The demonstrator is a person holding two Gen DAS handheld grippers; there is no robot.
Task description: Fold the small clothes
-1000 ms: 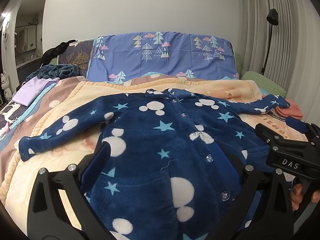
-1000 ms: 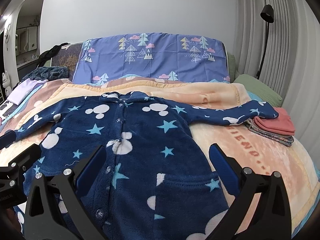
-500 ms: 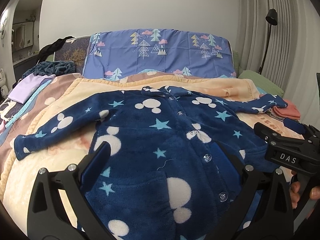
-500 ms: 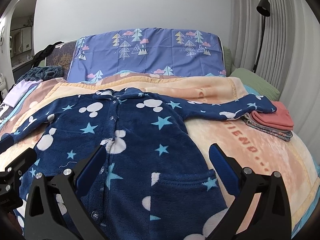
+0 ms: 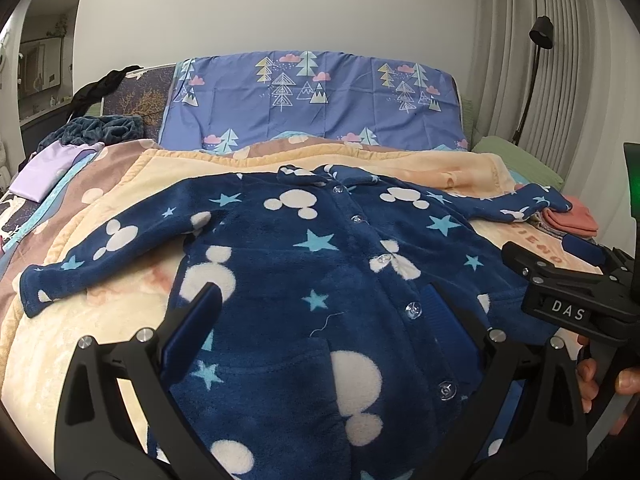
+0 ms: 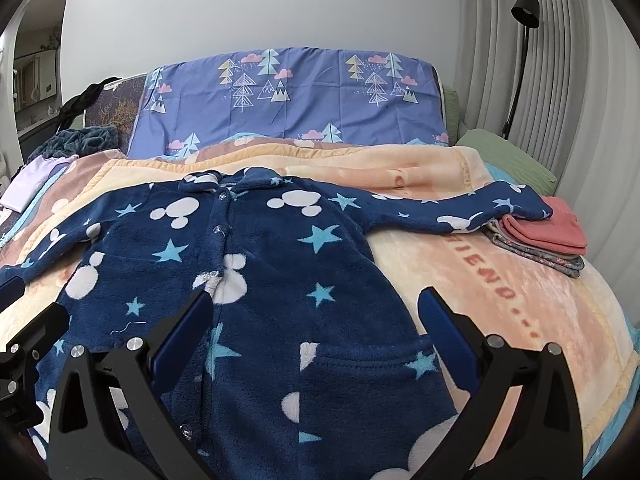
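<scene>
Both tools, left (image 5: 320, 312) and right (image 6: 316, 316), hover spread wide over the robe (image 6: 280, 280), gripping nothing.

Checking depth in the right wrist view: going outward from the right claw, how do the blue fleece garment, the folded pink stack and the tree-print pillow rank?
1. Blue fleece garment, under the open right claw.
2. Folded pink stack, far right.
3. Tree-print pillow, at the headboard.
</scene>
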